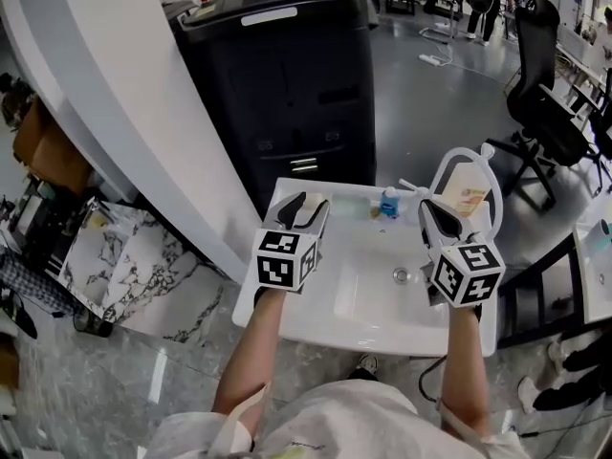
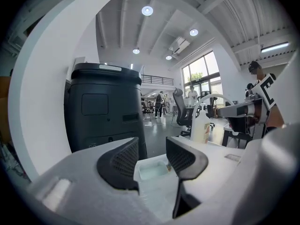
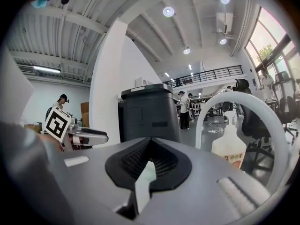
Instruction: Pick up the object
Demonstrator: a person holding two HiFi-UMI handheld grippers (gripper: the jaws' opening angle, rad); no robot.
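Note:
A white sink (image 1: 316,323) carries a clear soap dish (image 1: 351,207), a small blue object (image 1: 389,204) and a pump bottle (image 1: 468,200) under the arched white tap (image 1: 457,158). My left gripper (image 1: 304,210) hovers over the sink's back left, open and empty; in the left gripper view (image 2: 152,156) the soap dish (image 2: 152,170) lies just beyond its jaws. My right gripper (image 1: 436,214) hovers over the sink's back right, shut with nothing in it. In the right gripper view (image 3: 149,159) the bottle (image 3: 229,145) and tap (image 3: 243,97) stand ahead to the right.
A tall black machine (image 1: 277,75) stands right behind the sink. A curved white wall (image 1: 115,113) runs along the left. An office chair (image 1: 545,113) sits at the back right. The basin's drain (image 1: 402,275) lies between my two grippers.

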